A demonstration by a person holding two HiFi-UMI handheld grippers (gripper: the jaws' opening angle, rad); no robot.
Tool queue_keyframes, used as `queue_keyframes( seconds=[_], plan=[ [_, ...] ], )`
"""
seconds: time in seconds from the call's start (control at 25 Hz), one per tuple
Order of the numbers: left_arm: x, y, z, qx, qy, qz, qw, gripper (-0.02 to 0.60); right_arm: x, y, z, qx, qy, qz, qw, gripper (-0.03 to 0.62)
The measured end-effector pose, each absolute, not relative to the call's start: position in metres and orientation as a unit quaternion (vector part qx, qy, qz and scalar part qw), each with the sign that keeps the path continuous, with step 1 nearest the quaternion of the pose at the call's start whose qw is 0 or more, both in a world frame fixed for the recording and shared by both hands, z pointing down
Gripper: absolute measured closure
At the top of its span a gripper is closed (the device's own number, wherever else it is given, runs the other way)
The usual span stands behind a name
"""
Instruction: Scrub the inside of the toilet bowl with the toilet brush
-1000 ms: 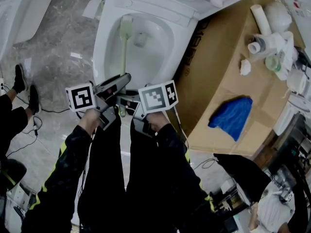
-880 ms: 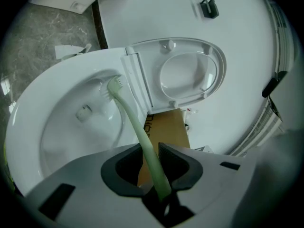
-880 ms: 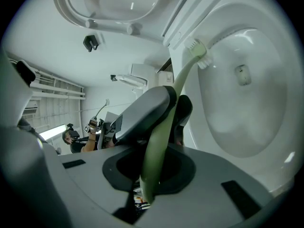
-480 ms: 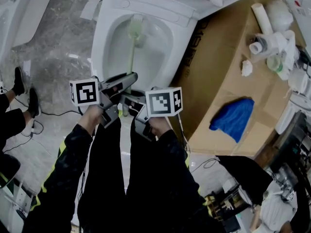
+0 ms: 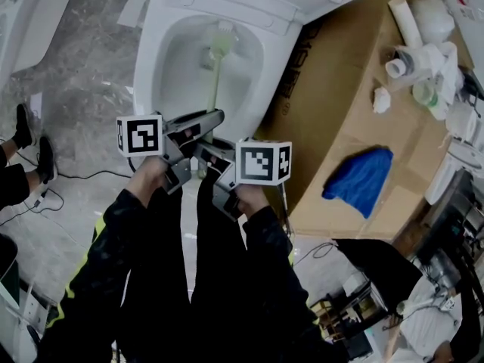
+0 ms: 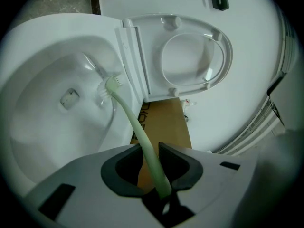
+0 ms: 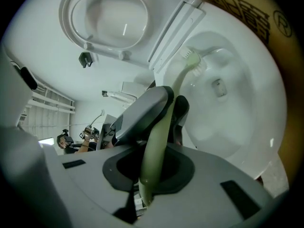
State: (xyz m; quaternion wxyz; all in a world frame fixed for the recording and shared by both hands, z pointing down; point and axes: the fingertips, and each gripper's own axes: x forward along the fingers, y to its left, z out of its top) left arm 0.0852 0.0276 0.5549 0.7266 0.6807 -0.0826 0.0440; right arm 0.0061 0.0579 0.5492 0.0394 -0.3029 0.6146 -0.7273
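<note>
The white toilet bowl [image 5: 162, 59] stands open at the top of the head view, its seat and lid [image 6: 194, 56] raised. A pale green toilet brush [image 5: 214, 74] reaches into it, the bristle head [image 6: 112, 85] against the bowl's back wall near the rim. Both grippers hold the handle. My left gripper [image 5: 210, 119] is shut on the handle [image 6: 153, 167] higher up. Just below it, my right gripper [image 5: 206, 154] is shut on the handle's end [image 7: 153, 160]. In the right gripper view the brush head [image 7: 192, 61] and the left gripper [image 7: 145, 113] show ahead.
A cardboard sheet [image 5: 355, 119] lies right of the toilet with a blue cloth [image 5: 361, 176] and white pipes and fittings [image 5: 420, 55] on it. On the marble floor at left run a cable [image 5: 76, 175] and a person's shoes [image 5: 24, 125]. Another person [image 7: 71, 141] stands far off.
The brush head has swept from the bowl's left side up to the back wall. Both grippers have shifted a little right and up with the handle.
</note>
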Motion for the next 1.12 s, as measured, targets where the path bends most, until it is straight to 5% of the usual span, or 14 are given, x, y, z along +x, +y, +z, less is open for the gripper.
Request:
queue_keyframes(
  seconds=[0.64, 1.12],
  plan=[
    [0.107, 0.062, 0.554, 0.644, -0.024, 0.032, 0.764, 0.483, 0.025, 0.088, 0.556, -0.365, 0.566, -0.739, 0.013, 0.554],
    [0.119, 0.055, 0.562, 0.568, -0.03, -0.096, 0.817, 0.483, 0.043, 0.101, 0.572, -0.334, 0.522, -0.772, -0.143, 0.554]
  ],
)
